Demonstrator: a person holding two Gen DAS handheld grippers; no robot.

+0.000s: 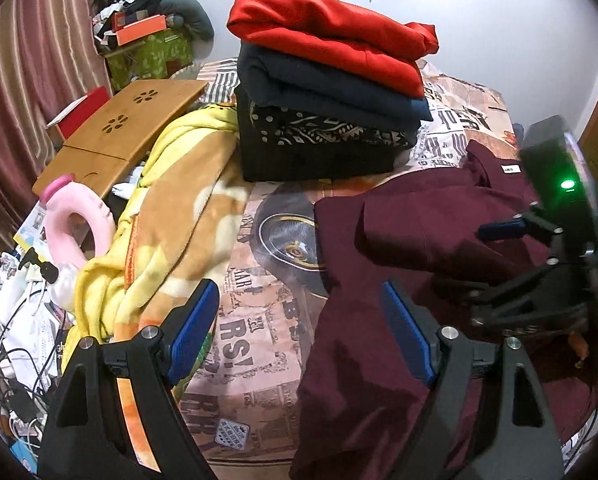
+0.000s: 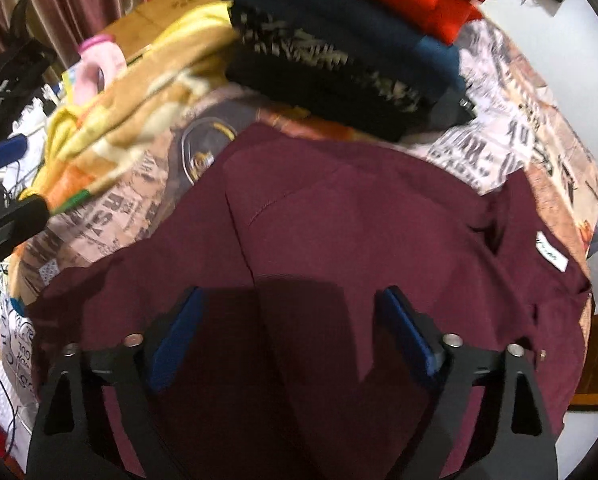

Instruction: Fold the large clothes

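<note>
Stack of seemingly 4 clothes behind garment.

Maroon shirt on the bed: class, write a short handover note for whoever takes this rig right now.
Left gripper: open, empty, over the near left edge of the maroon cotton shirt.
Right gripper: open, empty, above the shirt's middle.
Shirt lies partly folded on the newspaper-print bedsheet, label showing.
Done: stack of folded clothes, red one on top, behind it.
Left: finish folding the shirt and add it to the stack.
</note>
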